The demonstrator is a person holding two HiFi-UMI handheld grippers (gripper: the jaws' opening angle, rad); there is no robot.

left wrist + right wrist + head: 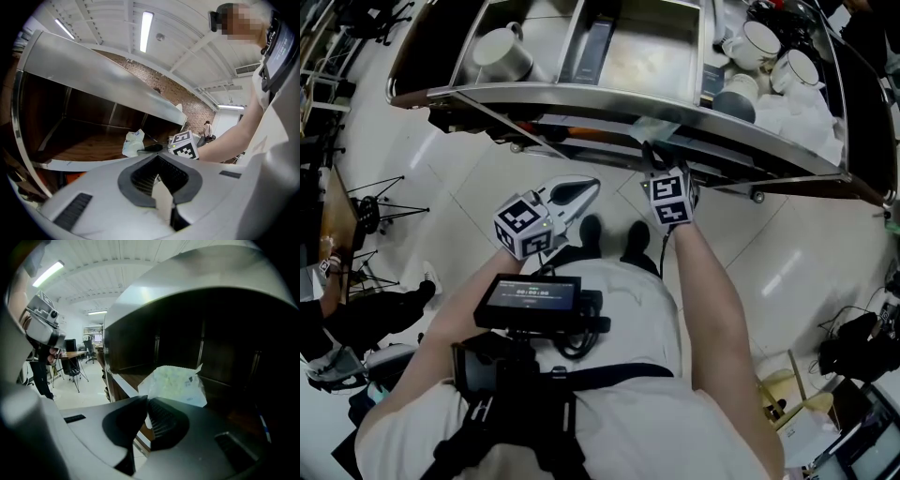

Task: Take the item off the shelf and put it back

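Nearest the body, the left gripper (581,190) is held low with its jaws pressed together on nothing. Further out, the right gripper (146,401) is pushed in under the steel top, its jaws pinched on the lower edge of the white plastic packet (176,382). The packet is seen at the front edge of the wooden shelf (89,146).

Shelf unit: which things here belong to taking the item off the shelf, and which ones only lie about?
Job in hand:
- white packet, pinched in the shut jaws of the right gripper
- wooden shelf under it

Lying about:
- mugs on top
- dark flat thing in the steel tray
- left gripper, jaws shut, empty
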